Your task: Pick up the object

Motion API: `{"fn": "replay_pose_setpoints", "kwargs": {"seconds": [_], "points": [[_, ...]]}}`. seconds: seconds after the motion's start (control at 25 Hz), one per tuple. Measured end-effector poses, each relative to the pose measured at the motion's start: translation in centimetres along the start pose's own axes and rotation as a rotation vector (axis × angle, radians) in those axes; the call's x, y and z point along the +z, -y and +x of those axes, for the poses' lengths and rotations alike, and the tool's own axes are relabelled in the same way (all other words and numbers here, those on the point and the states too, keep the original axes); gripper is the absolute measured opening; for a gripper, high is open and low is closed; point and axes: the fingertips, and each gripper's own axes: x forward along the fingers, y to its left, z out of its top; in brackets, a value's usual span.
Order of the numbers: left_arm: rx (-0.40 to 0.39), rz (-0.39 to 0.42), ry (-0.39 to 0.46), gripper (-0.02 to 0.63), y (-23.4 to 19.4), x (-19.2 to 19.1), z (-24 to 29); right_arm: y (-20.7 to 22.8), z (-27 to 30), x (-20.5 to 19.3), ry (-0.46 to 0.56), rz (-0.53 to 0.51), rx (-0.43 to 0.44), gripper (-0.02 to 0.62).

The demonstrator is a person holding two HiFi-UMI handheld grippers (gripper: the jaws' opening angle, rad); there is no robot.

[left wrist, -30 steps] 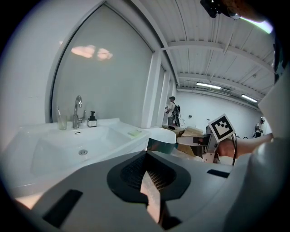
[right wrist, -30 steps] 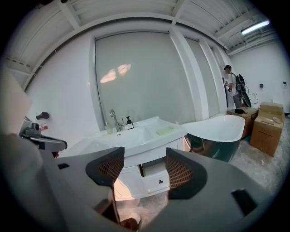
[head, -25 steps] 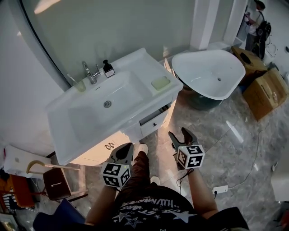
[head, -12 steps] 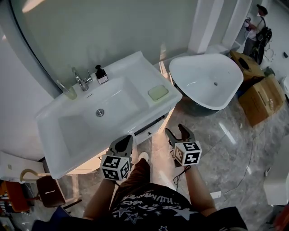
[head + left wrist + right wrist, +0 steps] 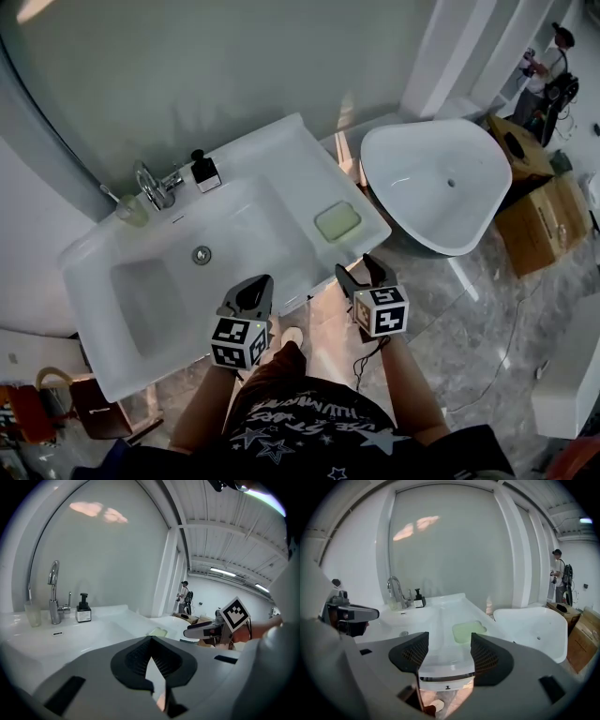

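Pale-green pad [image 5: 337, 221] lay on the washbasin's [image 5: 274, 153] flat ledge, close ahead of the right gripper [image 5: 358, 270] and framed between its jaws, which stood wide apart, holding nothing. Left gripper [image 5: 252, 287] hung at the basin's front edge, jaws closed together and empty. Tap [image 5: 150, 186] and dispenser bottle [image 5: 203, 171] stood well ahead of it at the back rim — open bowl between. Bathtub [image 5: 441, 183] sat off the right gripper's right side.

Seen from the head view, the faucet [image 5: 150, 186] stands at the sink's [image 5: 281, 141] 11 o'clock, with the dispenser [image 5: 204, 171] just beside it at 2 o'clock and the cup [image 5: 129, 210] at its 8 o'clock. The pad [image 5: 337, 222] lies on the sink's 3 o'clock ledge. The tub [image 5: 422, 187] sits at the pad's 2 o'clock.
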Motion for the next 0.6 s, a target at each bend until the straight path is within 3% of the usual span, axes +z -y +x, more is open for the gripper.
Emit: {"fn": "replay_pose_setpoints", "kwargs": {"seconds": [0.2,0.6], "points": [[0.010,-0.022,-0.029,0.015,-3.1,0.5,3.0,0.1,5.4,0.5,-0.104,-0.086,0.017,0.272],[0.011,-0.048,-0.103,0.015,-6.5,-0.8,7.2,1.0,12.5,-0.3,-0.340,-0.222,0.042,0.176]]}}
